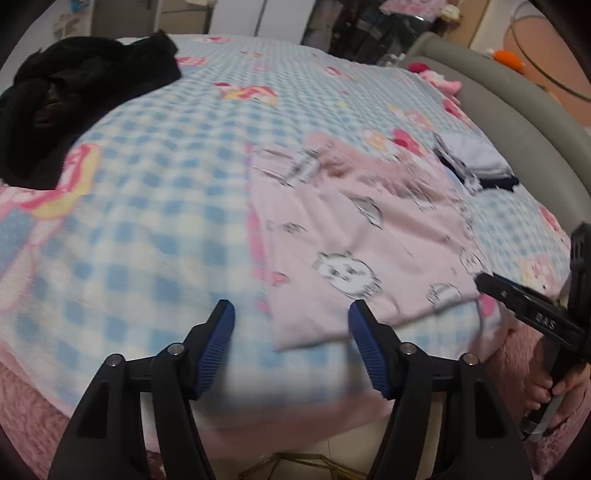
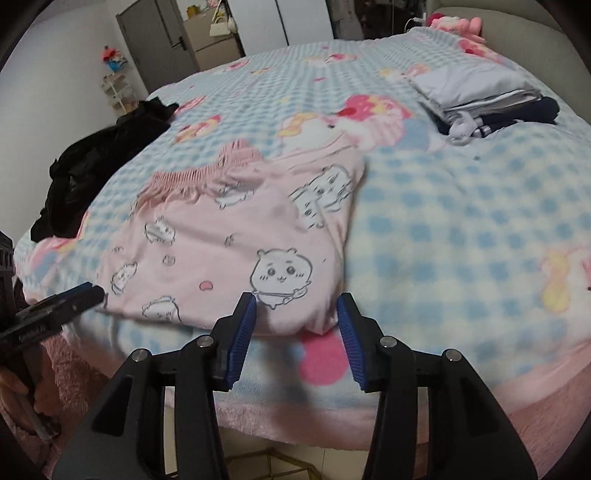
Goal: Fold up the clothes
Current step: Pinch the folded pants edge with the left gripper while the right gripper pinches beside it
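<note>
Pink pyjama trousers (image 2: 229,243) with cartoon animal prints lie folded over on the blue checked blanket (image 2: 443,221), gathered waistband toward the far left. My right gripper (image 2: 296,301) is open just above their near right corner, touching nothing. In the left wrist view the same pink trousers (image 1: 354,243) lie right of centre. My left gripper (image 1: 290,308) is open, its right fingertip (image 1: 356,314) over the trousers' near left corner. The right gripper (image 1: 487,282) shows at that view's right edge, held by a hand (image 1: 554,391). The left gripper (image 2: 92,293) shows at the right wrist view's left edge.
A black clothes heap (image 1: 74,96) lies at the bed's far left. A stack of folded grey and navy clothes (image 2: 487,99) sits at the far right near the grey headboard (image 1: 517,107). Pink plush toys (image 2: 454,22) rest by the headboard. The bed's pink fuzzy edge (image 2: 295,413) is below my grippers.
</note>
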A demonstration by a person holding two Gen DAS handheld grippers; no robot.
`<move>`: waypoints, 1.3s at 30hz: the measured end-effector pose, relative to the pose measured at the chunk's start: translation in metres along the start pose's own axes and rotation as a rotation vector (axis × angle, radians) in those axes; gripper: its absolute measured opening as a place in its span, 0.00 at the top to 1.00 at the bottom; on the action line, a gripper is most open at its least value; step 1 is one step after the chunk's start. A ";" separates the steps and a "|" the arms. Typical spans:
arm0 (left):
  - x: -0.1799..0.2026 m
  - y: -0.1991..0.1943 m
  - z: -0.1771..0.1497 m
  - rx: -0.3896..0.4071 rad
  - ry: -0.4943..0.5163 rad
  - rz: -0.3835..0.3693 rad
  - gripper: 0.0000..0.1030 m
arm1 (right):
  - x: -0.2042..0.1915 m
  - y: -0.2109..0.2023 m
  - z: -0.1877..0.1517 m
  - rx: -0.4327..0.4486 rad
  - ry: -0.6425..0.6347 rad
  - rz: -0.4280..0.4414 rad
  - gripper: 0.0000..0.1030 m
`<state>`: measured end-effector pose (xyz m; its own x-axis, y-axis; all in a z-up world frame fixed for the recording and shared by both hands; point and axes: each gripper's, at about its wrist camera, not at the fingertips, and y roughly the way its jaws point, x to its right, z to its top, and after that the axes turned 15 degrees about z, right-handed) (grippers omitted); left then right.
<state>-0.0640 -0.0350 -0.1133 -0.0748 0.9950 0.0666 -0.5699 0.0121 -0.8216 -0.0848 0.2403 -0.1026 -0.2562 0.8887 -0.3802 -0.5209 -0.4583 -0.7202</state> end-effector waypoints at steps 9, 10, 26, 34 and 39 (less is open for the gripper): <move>-0.018 0.008 -0.002 -0.058 -0.149 -0.145 0.84 | -0.002 0.007 -0.008 0.015 -0.012 -0.003 0.58; -0.019 0.009 -0.002 -0.070 -0.162 -0.148 0.81 | -0.002 0.006 -0.008 0.018 -0.012 0.009 0.60; -0.012 0.011 0.005 -0.038 -0.187 -0.086 0.91 | 0.002 0.020 -0.009 -0.003 -0.021 -0.086 0.64; -0.012 0.006 0.010 -0.028 -0.137 0.005 0.92 | 0.002 0.024 -0.013 -0.015 -0.046 -0.115 0.64; -0.021 0.008 0.007 -0.030 -0.143 0.025 0.93 | 0.004 0.023 -0.013 -0.012 -0.050 -0.116 0.64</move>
<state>-0.0725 -0.0569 -0.1169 -0.2058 0.9706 0.1247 -0.5417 -0.0069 -0.8405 -0.0872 0.2335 -0.1281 -0.2357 0.9351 -0.2648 -0.5393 -0.3525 -0.7648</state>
